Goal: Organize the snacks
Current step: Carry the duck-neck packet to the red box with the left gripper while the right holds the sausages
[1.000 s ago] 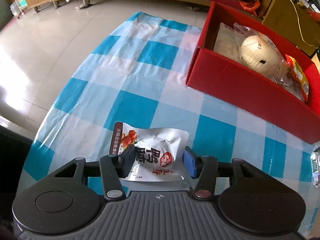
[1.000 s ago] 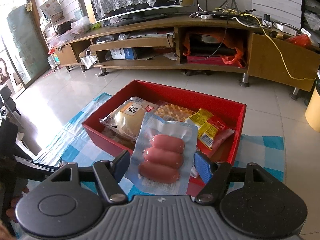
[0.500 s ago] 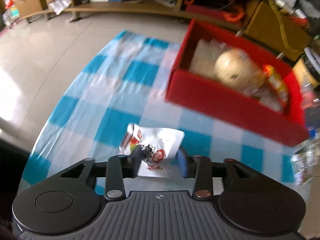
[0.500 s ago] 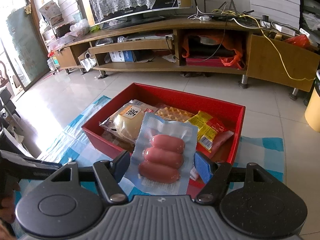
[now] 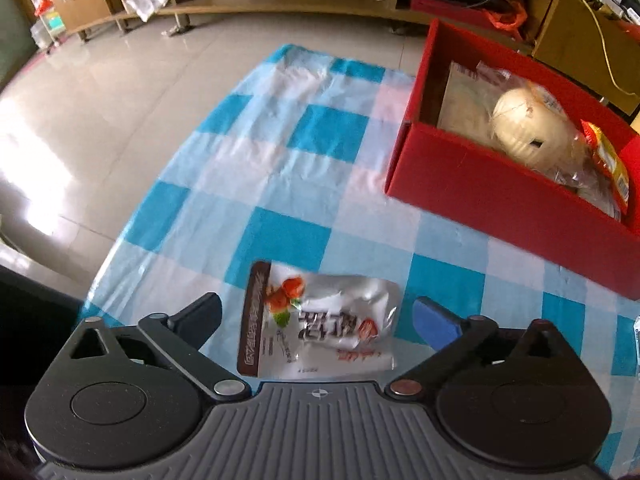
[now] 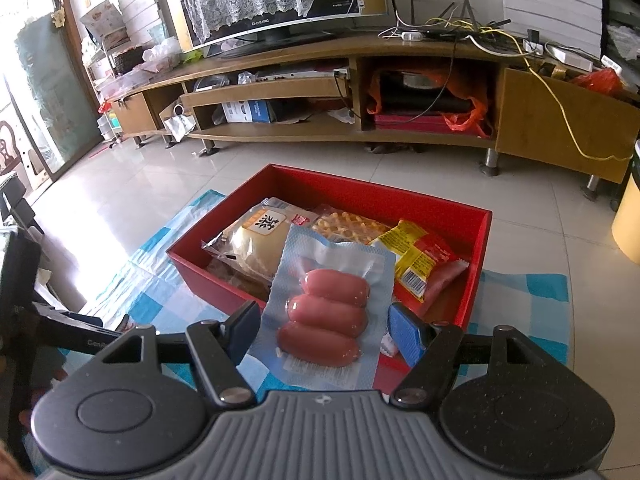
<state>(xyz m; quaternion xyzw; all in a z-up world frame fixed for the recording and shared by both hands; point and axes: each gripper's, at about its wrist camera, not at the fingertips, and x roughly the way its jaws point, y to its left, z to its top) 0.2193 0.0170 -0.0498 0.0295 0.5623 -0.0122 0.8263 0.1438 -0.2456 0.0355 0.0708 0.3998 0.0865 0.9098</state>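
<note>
A white snack packet [image 5: 320, 332] with red print lies flat on the blue-checked tablecloth [image 5: 280, 184]. My left gripper [image 5: 318, 314] straddles it with its jaws opening wide, and neither pad touches the packet. To the upper right is the red box [image 5: 500, 196], holding a wrapped bun [image 5: 528, 132] and a yellow-red packet [image 5: 604, 160]. My right gripper [image 6: 324, 322] is shut on a clear vacuum pack of three sausages [image 6: 326, 304], held above the near wall of the red box [image 6: 360, 192]. Behind it the box holds wrapped bread [image 6: 256, 236], a waffle [image 6: 348, 224] and the yellow-red packet [image 6: 420, 256].
The table's rounded edge [image 5: 132, 248] drops to a tiled floor on the left. A clear wrapper [image 5: 636, 336] lies at the right edge of the cloth. A long wooden TV stand [image 6: 320, 92] with cables runs along the far wall.
The left gripper squeezed the white packet, then its jaws spread wide and the packet now lies loose on the cloth. The right gripper and sausage pack have not moved.
</note>
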